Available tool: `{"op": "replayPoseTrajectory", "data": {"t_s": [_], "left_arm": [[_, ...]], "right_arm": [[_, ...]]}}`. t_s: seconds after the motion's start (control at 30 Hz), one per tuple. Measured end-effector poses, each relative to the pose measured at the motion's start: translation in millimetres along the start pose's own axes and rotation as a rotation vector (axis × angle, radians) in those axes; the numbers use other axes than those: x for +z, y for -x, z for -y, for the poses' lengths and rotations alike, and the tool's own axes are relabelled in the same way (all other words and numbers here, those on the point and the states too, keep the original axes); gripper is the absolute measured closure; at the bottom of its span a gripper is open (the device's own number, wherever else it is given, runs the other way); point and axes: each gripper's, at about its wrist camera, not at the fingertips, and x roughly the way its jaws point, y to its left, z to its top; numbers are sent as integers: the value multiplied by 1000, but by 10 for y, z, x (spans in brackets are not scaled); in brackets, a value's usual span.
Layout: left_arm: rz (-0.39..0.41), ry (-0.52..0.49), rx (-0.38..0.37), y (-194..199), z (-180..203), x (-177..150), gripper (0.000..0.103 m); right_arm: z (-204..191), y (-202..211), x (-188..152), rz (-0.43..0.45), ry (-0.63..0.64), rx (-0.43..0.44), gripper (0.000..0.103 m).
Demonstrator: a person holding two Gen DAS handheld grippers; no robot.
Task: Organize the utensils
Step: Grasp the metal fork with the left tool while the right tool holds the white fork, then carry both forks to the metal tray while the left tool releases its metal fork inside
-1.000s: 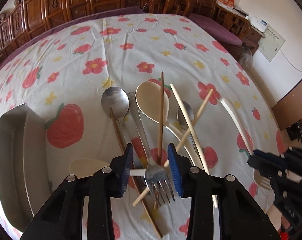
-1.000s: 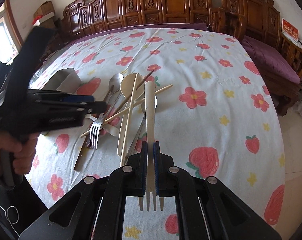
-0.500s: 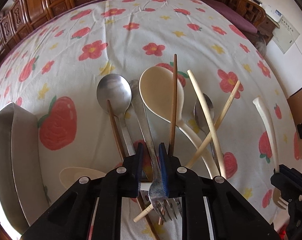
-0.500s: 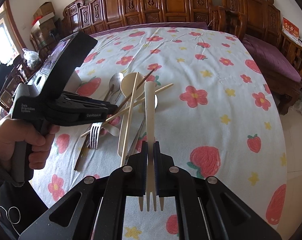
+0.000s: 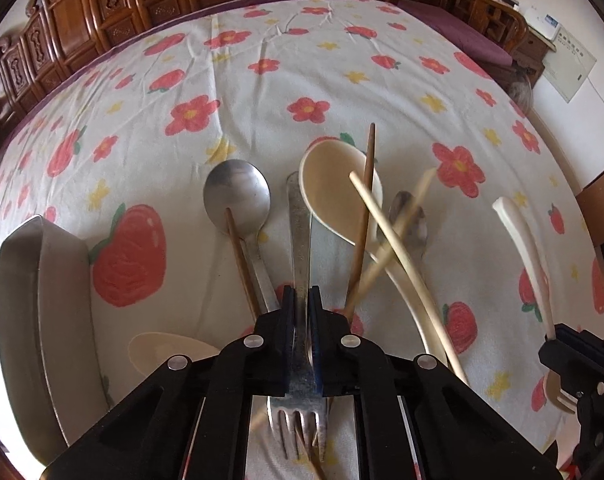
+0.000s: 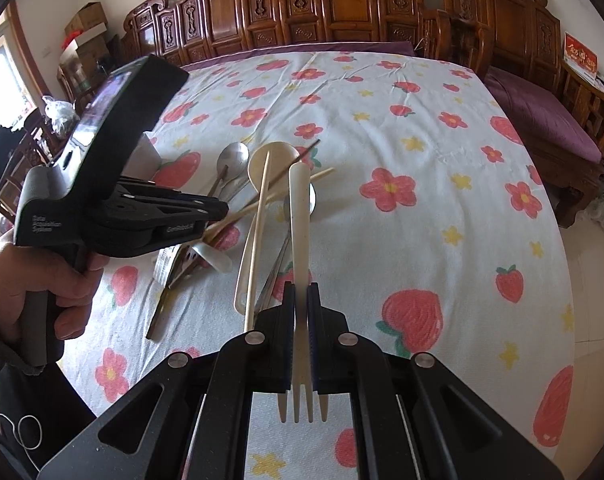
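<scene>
My left gripper is shut on a metal fork, handle pointing forward, tines back under the jaws. Around it lie a metal spoon, a cream spoon, brown chopsticks, pale chopsticks that look blurred, and a small metal spoon. My right gripper is shut on a cream plastic fork, held above the cloth; it shows in the left wrist view. The left gripper also shows in the right wrist view.
A metal tray sits at the left on the floral tablecloth. Another cream spoon lies near the tray. Carved wooden chairs line the far edge. A purple cushioned bench stands to the right.
My left gripper went from open around the metal fork to shut on it. The pale chopsticks shifted and blur. The right gripper stayed shut on the cream fork, barely moving.
</scene>
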Motion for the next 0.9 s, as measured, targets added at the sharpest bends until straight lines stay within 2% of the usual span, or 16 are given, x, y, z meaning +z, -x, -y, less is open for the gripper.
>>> {"op": "replayPoseTrajectory", "data": {"t_s": [0.47, 0.9], "left_arm": [[129, -9, -5, 524, -69, 52, 97], [193, -21, -5, 842, -245, -83, 97]], "right_arm": [[-24, 6, 10, 11, -4, 2, 96], [3, 42, 28, 35, -16, -1, 96]]}}
